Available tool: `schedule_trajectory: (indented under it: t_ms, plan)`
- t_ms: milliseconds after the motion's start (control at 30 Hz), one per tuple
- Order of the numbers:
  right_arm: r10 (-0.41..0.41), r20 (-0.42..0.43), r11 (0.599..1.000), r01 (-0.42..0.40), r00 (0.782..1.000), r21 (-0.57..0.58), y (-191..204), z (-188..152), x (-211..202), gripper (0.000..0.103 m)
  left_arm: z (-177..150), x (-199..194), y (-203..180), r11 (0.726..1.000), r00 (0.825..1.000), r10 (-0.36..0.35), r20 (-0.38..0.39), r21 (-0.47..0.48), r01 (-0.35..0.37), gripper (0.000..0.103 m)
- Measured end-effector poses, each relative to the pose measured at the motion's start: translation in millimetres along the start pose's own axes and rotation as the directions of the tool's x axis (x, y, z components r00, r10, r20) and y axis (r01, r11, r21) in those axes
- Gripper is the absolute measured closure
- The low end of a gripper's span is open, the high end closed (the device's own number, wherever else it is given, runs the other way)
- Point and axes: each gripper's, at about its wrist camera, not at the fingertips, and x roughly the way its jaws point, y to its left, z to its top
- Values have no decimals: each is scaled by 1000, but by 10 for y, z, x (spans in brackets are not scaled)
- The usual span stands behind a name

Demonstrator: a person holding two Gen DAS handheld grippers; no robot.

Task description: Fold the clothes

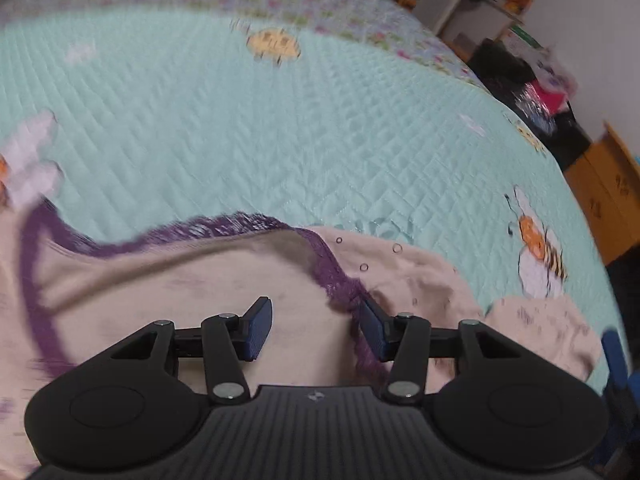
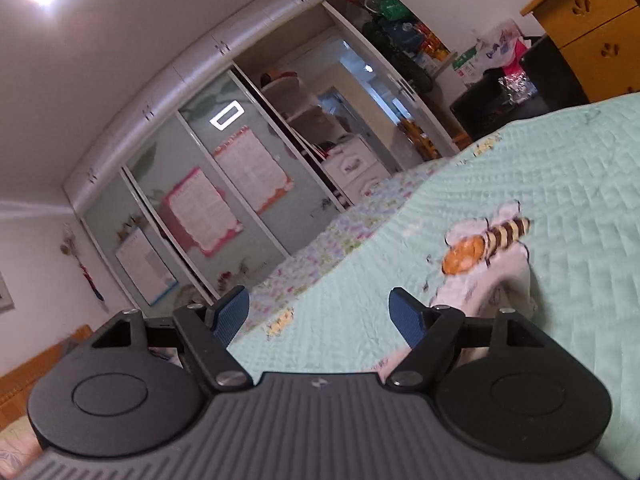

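A mint quilted bedspread (image 1: 280, 128) with bee pictures covers the bed. On its near part lies a pale pink garment (image 1: 160, 292) edged with purple lace (image 1: 336, 280), spread directly under the left gripper (image 1: 316, 330). That gripper's jaws stand apart above the cloth, the lace edge running beside one pad. The right gripper (image 2: 320, 320) is wide open over bare bedspread, holding nothing.

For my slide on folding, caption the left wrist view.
Open left tongs over a pink garment with purple lace trim, on a mint bee-patterned quilt.
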Motion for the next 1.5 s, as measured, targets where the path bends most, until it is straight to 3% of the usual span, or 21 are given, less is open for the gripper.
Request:
schedule_trajectory:
  t_ms: [100, 267, 300, 333, 400, 533, 667, 800, 900, 1000, 1067, 1167, 1233, 1333, 1400, 1500]
  plan:
    - [-8, 3, 1000, 8, 1000, 11, -50, -2, 10, 25, 50, 42, 9, 996, 998, -65, 12, -60, 66, 39]
    - [-25, 12, 1000, 25, 1000, -10, -17, -24, 24, 25, 21, 63, -43, 983, 989, -146, -5, -113, 144, 41]
    - [-27, 16, 1000, 27, 1000, -11, -30, -26, 12, 25, 6, 55, -58, 980, 987, -159, -8, -119, 157, 50]
    - [-30, 18, 999, 30, 999, -12, -37, -29, 6, 25, -12, 58, -74, 978, 985, -172, -13, -124, 169, 70]
    - [-36, 16, 999, 36, 999, -7, -52, -34, 2, 25, -28, 89, -111, 974, 981, -190, -33, -130, 184, 91]
    - [-44, 20, 999, 44, 999, 8, -92, -23, -17, 25, 81, 14, -282, 988, 991, -134, 24, -69, 135, 98]
    - [-52, 19, 999, 53, 998, -11, -91, -24, -13, 25, 519, -81, -477, 997, 989, -69, 130, -30, 74, 99]
    - [-72, -29, 997, 72, 997, -28, -98, -44, 65, 25, 969, 20, -740, 998, 986, -7, 167, 60, -3, 99]
    - [-83, -75, 996, 80, 994, -37, -123, -75, 143, 25, 1118, 291, -830, 983, 992, 48, 115, 172, -67, 94]
    - [-92, -111, 995, 87, 990, -50, -141, -118, 202, 25, 1123, 532, -727, 970, 993, 118, 22, 213, -120, 93]
    - [-94, -126, 995, 88, 988, -51, -150, -138, 221, 25, 1073, 457, -615, 972, 993, 119, 21, 202, -121, 90]
    - [-86, -120, 996, 81, 989, -47, -152, -146, 206, 25, 968, 90, -387, 985, 996, 57, 64, 157, -66, 72]
    - [-84, -117, 996, 80, 990, -43, -151, -151, 193, 25, 864, -251, -218, 988, 992, 39, 118, 145, -56, 51]
    - [-84, -117, 996, 80, 990, -40, -135, -147, 184, 25, 711, -626, -13, 974, 977, 106, 183, 179, -139, 45]
    - [-84, -119, 996, 80, 989, -43, -120, -152, 177, 25, 651, -694, 116, 936, 950, 224, 215, 223, -272, 45]
    - [-84, -123, 996, 79, 989, -50, -104, -163, 174, 25, 670, -550, 417, 884, 909, 373, 187, 228, -409, 45]
